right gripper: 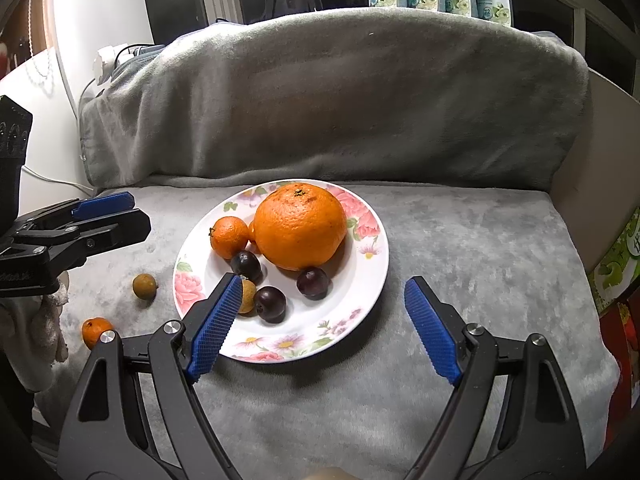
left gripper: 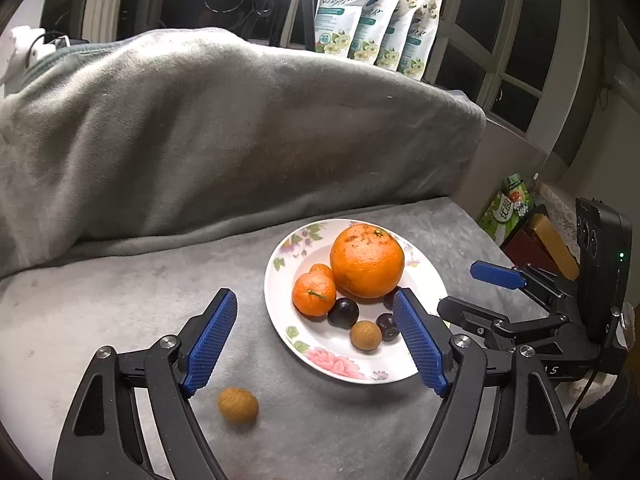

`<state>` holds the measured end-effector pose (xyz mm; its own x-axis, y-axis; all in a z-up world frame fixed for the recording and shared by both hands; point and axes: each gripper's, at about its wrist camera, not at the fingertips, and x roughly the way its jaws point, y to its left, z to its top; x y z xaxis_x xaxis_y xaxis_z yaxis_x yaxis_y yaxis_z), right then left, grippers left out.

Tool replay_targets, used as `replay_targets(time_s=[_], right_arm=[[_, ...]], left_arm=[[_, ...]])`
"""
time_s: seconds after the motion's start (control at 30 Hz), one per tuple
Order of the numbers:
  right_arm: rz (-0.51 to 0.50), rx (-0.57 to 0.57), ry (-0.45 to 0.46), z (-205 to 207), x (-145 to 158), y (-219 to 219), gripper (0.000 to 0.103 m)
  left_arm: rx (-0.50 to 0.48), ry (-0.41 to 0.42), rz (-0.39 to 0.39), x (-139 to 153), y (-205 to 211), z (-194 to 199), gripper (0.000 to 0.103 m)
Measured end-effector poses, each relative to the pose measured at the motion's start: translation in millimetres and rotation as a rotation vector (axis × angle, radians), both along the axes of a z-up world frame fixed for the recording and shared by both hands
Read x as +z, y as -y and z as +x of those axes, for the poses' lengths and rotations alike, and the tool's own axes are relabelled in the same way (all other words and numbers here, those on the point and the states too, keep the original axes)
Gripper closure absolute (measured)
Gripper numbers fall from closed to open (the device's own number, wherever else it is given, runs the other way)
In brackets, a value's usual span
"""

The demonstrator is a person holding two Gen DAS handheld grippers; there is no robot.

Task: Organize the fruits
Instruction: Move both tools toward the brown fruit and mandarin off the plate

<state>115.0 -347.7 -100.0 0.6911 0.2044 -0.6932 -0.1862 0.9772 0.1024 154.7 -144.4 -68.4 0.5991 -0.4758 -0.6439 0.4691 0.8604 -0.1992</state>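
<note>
So both grippers are hanging over the grey blanket (right gripper: 460,240) with their jaws spread wide and nothing in them. The left gripper (left gripper: 316,344) sits by the left side of the flowery plate (right gripper: 360,300), the right gripper (right gripper: 324,328) at its near edge. On the plate: a big orange (right gripper: 300,226), small mandarin (right gripper: 229,237), three dark plums (right gripper: 313,283) and a brown longan (left gripper: 365,335). Another longan (right gripper: 144,286) and a mandarin (right gripper: 96,332) lie loose on the blanket, left of the plate.
</note>
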Motion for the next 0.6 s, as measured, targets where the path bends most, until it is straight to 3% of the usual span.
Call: replay_targets(time_s=[0.6], right_arm=[[0.011, -0.009, 0.053, -14, 13, -8, 0.017]], left_arm=[[0.033, 0.028, 0.042, 6, -8, -20, 0.022]])
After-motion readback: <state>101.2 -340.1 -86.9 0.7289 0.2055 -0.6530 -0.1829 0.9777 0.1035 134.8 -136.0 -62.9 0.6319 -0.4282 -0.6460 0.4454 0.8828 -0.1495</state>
